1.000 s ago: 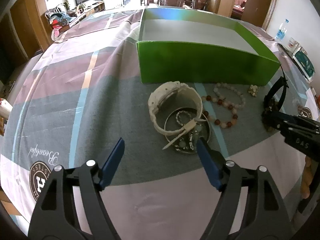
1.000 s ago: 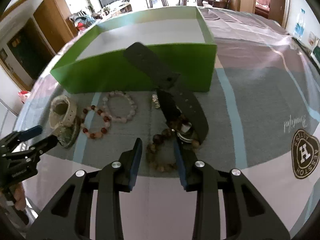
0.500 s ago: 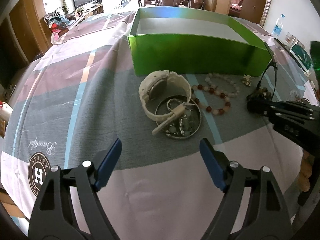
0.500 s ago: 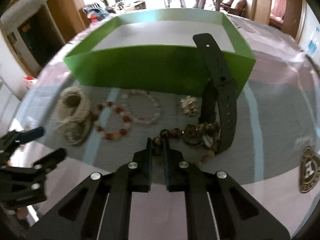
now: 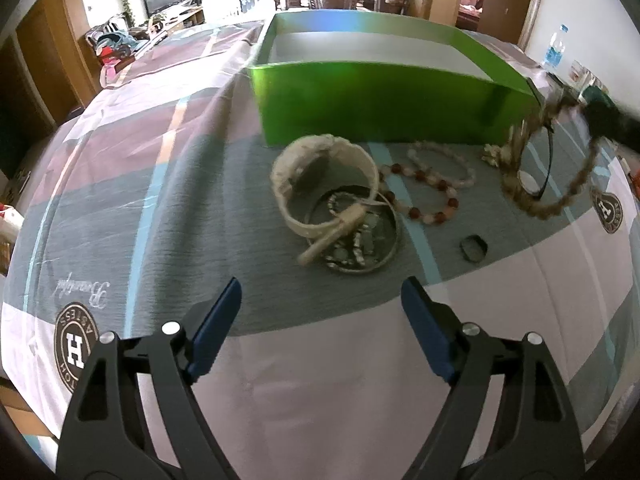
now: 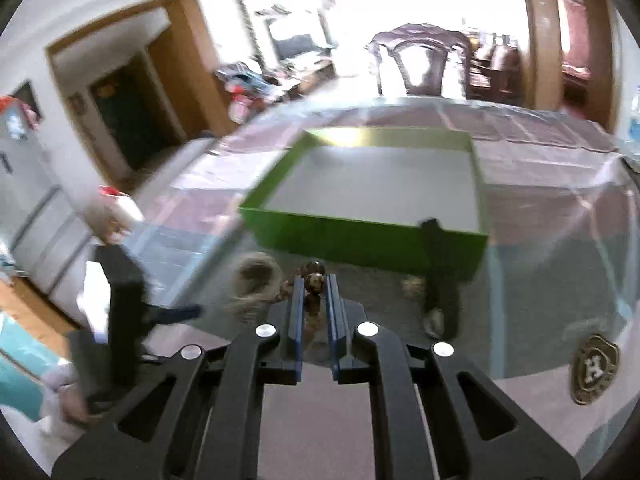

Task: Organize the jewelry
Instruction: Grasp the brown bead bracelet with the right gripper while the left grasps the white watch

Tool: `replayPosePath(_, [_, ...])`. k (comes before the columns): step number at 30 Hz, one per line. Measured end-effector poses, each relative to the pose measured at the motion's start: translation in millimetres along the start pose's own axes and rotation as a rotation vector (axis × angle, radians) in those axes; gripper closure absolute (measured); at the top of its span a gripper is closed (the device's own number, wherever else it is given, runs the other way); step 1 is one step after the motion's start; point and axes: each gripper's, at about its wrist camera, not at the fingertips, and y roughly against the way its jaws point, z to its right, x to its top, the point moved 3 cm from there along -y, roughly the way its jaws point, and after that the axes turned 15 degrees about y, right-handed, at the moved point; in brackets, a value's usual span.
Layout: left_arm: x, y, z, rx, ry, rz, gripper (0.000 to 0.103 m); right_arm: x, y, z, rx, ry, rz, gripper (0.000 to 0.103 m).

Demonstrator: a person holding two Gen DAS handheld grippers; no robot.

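Note:
My right gripper (image 6: 312, 282) is shut on a brown bead bracelet (image 6: 313, 276) and holds it in the air in front of the green box (image 6: 360, 236). In the left wrist view the bracelet (image 5: 548, 184) hangs blurred at the right with a black watch strap (image 5: 548, 148) tangled in it. The strap (image 6: 440, 276) dangles to the right of my right gripper. My left gripper (image 5: 320, 300) is open and empty, just short of a white watch (image 5: 320, 184) and a round metal tin (image 5: 360, 232) of jewelry. The green box (image 5: 380, 100) stands behind.
Two bead bracelets (image 5: 424, 184) and a small brooch (image 5: 490, 154) lie in front of the box. A small black loop (image 5: 474, 249) lies on the tablecloth (image 5: 140, 200) to the right of the tin. A water bottle (image 5: 556, 50) stands at the far right.
My right gripper has closed on the brown bead bracelet and lifted it off the cloth, with the black strap hanging along. A small black loop now lies where it was. My left gripper drew back slightly.

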Motion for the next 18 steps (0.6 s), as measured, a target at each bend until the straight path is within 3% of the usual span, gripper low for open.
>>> replayPosePath(5, [20,3,-19,-0.003,0.061,0.026,0.021,-22,-33,6,-0.017,-0.055,-0.123,0.092])
replayPosePath(12, [53,1,-22,-0.031,0.076,0.06,0.022,-41,-45,7,0.015,-0.103,-0.14,0.092])
replayPosePath(16, [61,-14,-21,-0.031,0.072,0.016,0.047,-43,-43,7,0.014,-0.11,-0.133,0.092])
replayPosePath(18, [60,-23,-22,-0.032,0.073,-0.013,0.053,-46,-40,9,0.016,-0.111,-0.129,0.092])
